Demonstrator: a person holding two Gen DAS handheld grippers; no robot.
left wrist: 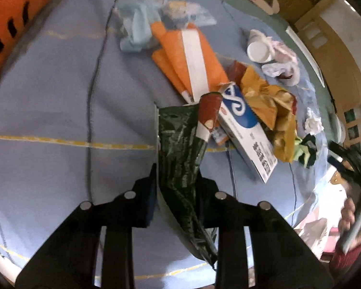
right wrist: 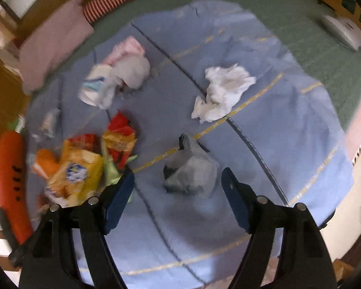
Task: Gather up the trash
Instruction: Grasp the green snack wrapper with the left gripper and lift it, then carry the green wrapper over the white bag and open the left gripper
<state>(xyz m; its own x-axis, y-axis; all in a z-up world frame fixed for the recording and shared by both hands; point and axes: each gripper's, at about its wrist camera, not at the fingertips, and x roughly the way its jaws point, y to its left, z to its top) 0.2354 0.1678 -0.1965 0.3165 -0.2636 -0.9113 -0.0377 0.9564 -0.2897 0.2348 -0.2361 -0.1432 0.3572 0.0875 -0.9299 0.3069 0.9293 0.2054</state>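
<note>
Surface: blue blanket (left wrist: 48, 101) with yellow and dark stripes, spread over a green bed cover (right wrist: 312, 48).
Left tongs (left wrist: 178, 180): pressed together on a dark green wrapper (left wrist: 180, 159), which hangs down between the fingers.
Right tongs (right wrist: 177, 190): spread wide, nothing between them, above a grey plastic bag (right wrist: 192, 168).
Trash pile: orange packet (left wrist: 190, 60), blue and white box (left wrist: 245, 125) and yellow snack bag (left wrist: 274, 110) lie bunched just beyond the green wrapper.
Loose pieces: crumpled white tissue (right wrist: 223, 91) well beyond the grey bag; white cup (left wrist: 258, 51) on its side.
Edge: stuffed carrot (right wrist: 10, 180) at the blanket's side.
</note>
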